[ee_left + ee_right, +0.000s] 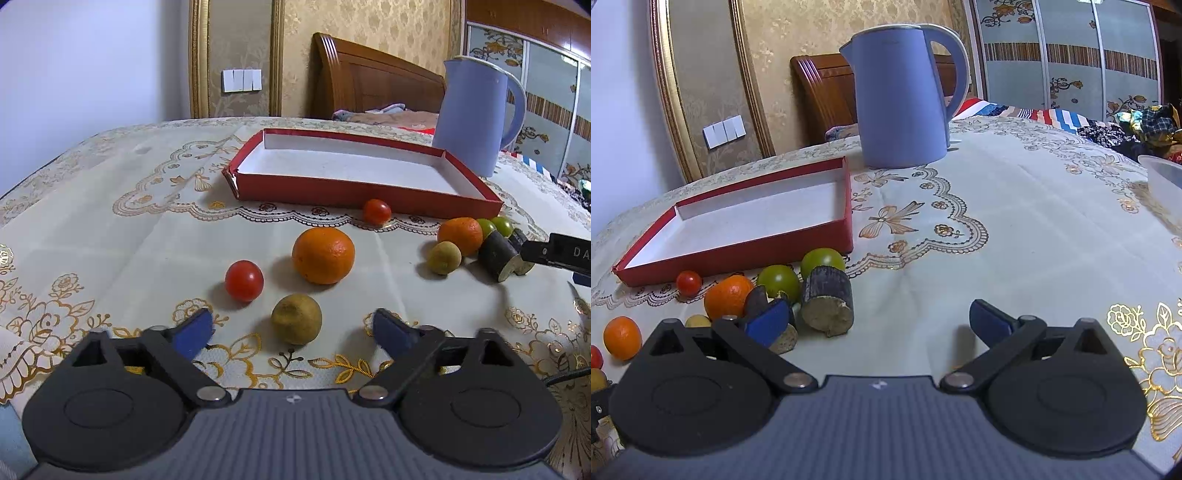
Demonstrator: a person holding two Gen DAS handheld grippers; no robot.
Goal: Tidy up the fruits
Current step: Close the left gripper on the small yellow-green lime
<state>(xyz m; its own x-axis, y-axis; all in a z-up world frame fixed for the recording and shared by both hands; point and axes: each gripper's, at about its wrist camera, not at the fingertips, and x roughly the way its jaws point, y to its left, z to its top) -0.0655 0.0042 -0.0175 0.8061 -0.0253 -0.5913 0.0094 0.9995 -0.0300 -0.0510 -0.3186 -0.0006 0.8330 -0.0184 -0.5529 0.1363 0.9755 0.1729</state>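
Observation:
A red box (369, 192) with a white inside stands empty on the table; it also shows in the right wrist view (738, 254). In front of it lie a large orange (323, 254), a red tomato (244, 280), a small red tomato (376, 211) and a yellow-green fruit (296, 318). My left gripper (291, 330) is open just before that fruit. To the right lie a smaller orange (728, 296), two green tomatoes (778, 282), and two dark sugarcane pieces (827, 306). My right gripper (881, 319) is open and empty beside them.
A blue kettle (901, 96) stands behind the box's right end. A clear plastic bowl (1165, 181) sits at the table's far right edge. The table has a patterned cloth (1015, 221). A bed and wardrobe are behind.

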